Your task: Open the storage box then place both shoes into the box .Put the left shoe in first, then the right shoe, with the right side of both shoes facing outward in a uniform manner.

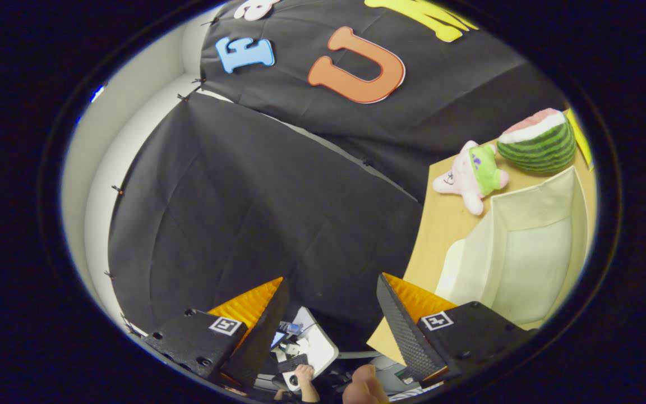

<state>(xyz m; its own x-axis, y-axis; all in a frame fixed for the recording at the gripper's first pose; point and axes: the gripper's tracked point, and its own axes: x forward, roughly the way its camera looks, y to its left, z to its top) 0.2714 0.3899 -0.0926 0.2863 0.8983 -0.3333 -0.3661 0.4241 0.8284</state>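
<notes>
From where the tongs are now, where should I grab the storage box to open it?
Probably its raised front rim: the storage box sits on the table, its pale flap standing up. Come from the near table edge. The tongs hang open off the table, holding nothing.

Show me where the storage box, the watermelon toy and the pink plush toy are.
storage box [516, 264]: gripper view, on its pale inner wall.
watermelon toy [541, 147]: gripper view, on its striped green rind.
pink plush toy [463, 180]: gripper view, on its body.
</notes>
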